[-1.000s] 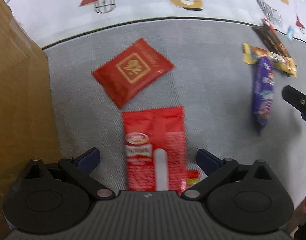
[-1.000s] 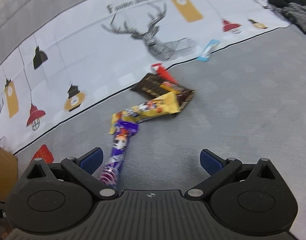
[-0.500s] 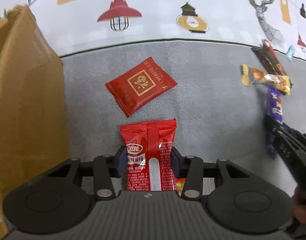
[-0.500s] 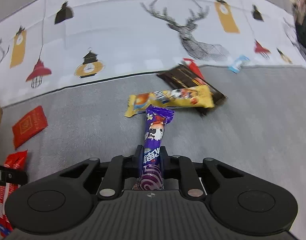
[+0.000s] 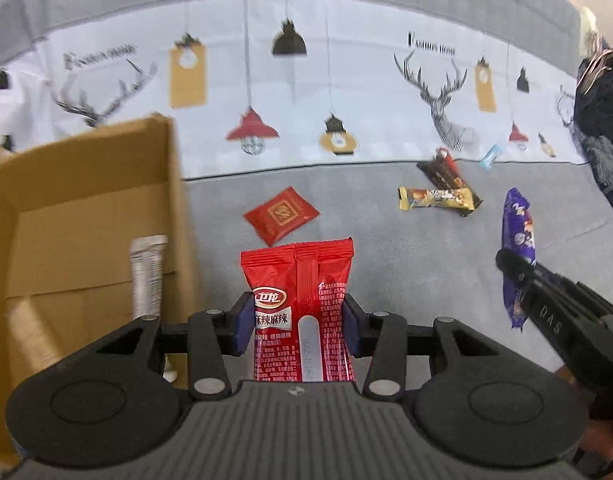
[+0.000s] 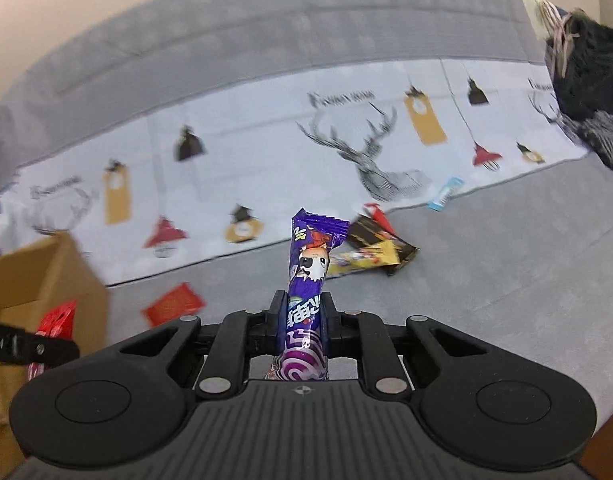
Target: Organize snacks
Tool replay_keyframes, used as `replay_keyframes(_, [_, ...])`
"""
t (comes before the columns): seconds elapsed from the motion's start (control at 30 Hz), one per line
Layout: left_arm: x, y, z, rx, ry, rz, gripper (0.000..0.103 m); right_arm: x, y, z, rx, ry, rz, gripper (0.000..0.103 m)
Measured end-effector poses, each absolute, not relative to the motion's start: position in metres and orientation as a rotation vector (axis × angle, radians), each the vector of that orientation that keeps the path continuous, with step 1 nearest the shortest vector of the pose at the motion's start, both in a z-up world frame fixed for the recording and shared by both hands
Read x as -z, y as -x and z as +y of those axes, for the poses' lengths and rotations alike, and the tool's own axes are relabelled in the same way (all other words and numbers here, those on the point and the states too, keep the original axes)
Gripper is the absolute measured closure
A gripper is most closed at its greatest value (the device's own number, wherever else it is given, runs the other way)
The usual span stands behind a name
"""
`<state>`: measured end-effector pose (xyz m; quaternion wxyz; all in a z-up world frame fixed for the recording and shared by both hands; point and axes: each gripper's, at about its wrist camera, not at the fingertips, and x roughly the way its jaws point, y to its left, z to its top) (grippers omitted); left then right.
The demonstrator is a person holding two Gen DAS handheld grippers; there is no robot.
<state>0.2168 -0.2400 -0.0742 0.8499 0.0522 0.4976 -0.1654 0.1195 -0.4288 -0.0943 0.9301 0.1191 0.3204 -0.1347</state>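
My left gripper (image 5: 297, 322) is shut on a red snack packet (image 5: 300, 300) and holds it above the grey sofa seat, just right of an open cardboard box (image 5: 86, 216). The right gripper (image 6: 302, 316) is shut on a purple candy stick packet (image 6: 308, 276), which points up and away from me. From the left wrist view that purple packet (image 5: 518, 240) and the right gripper (image 5: 514, 268) hang at the right. A silver sachet (image 5: 146, 272) lies inside the box. On the seat lie a flat red packet (image 5: 281, 214), a yellow bar (image 5: 434, 197) and a dark brown bar (image 5: 442, 172).
A small light-blue candy (image 6: 444, 194) lies where the printed white cloth (image 6: 266, 152) meets the seat. Dark clothing (image 6: 586, 80) is heaped at the far right. The cardboard box (image 6: 38, 280) stands at the left, with grey seat between it and the loose snacks.
Both grippers went from open to shut on their packets, the left on the red one and the right on the purple one, then lifted them off the seat. The box's inside has come into view.
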Motion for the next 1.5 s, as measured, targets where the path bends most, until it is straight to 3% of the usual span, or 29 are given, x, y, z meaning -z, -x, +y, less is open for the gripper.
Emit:
replay_keyframes(0.2, [0.038, -0.159, -0.184, 0.292, -0.145, 1.022, 0.054, 0.059, -0.067, -0.369, 0.129, -0.228, 0.647, 0.086])
replay_keyframes(0.7, [0.017, -0.045, -0.039, 0.134, -0.069, 1.023, 0.054, 0.026, 0.012, -0.229, -0.160, -0.126, 0.736, 0.086])
replay_keyframes(1.5, [0.013, -0.013, -0.007, 0.145, 0.003, 0.965, 0.054, 0.011, 0.038, -0.202, -0.150, -0.040, 0.700, 0.086])
